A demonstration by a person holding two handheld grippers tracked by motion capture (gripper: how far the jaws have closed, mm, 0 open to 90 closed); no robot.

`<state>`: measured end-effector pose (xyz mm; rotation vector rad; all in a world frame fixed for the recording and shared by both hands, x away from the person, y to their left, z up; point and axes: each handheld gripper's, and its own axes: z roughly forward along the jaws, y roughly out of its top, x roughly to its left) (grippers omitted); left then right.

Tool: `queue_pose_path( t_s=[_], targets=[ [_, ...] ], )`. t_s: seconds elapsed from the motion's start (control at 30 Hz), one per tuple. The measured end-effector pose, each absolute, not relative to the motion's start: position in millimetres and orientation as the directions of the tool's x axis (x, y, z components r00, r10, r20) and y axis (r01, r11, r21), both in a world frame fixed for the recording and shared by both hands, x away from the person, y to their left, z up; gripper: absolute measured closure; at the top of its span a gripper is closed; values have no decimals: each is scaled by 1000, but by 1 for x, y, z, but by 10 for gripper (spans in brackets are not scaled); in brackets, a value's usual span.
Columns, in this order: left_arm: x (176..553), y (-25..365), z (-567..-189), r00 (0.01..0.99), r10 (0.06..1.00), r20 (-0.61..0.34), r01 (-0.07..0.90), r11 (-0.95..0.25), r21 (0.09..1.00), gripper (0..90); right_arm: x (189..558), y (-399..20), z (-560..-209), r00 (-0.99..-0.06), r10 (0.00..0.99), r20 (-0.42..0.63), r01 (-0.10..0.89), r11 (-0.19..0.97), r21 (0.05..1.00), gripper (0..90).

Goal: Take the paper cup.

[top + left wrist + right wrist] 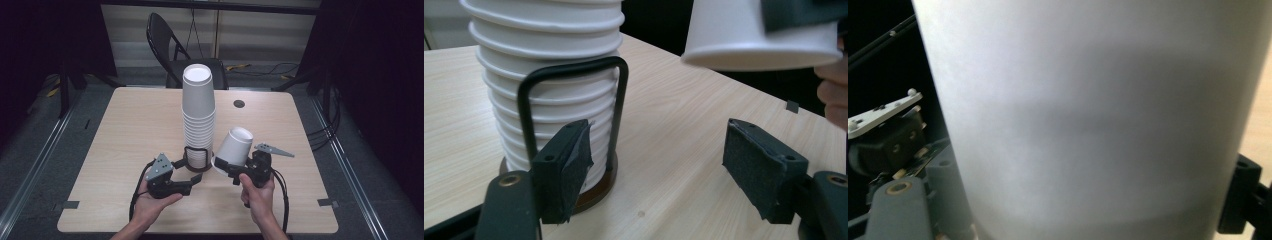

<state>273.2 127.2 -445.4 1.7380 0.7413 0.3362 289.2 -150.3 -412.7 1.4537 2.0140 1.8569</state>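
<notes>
A tall stack of upturned white paper cups (198, 115) (549, 75) stands in a black wire holder (196, 161) (616, 100) on a round base at mid-table. My left gripper (189, 171) (664, 167) is open low at the front of the holder, one pad beside the holder's base and nothing between the jaws. My right gripper (231, 169) is shut on a single white cup (234, 147) (754, 35) (1088, 120), held bottom-up and tilted just right of the stack, above the table.
The light wooden table (130, 130) has a dark round hole (239, 103) at the back right and tape marks at its front corners. A black folding chair (175, 50) stands behind the far edge. Cables lie on the floor at the right.
</notes>
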Motion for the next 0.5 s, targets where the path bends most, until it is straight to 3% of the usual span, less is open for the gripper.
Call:
queue_pose_path(
  t_s=[0.5],
  targets=[
    [270, 118, -453, 770, 622, -144, 302, -156, 940, 315, 281, -141, -436, -487, 512, 708, 712, -237, 661, 152]
  ],
)
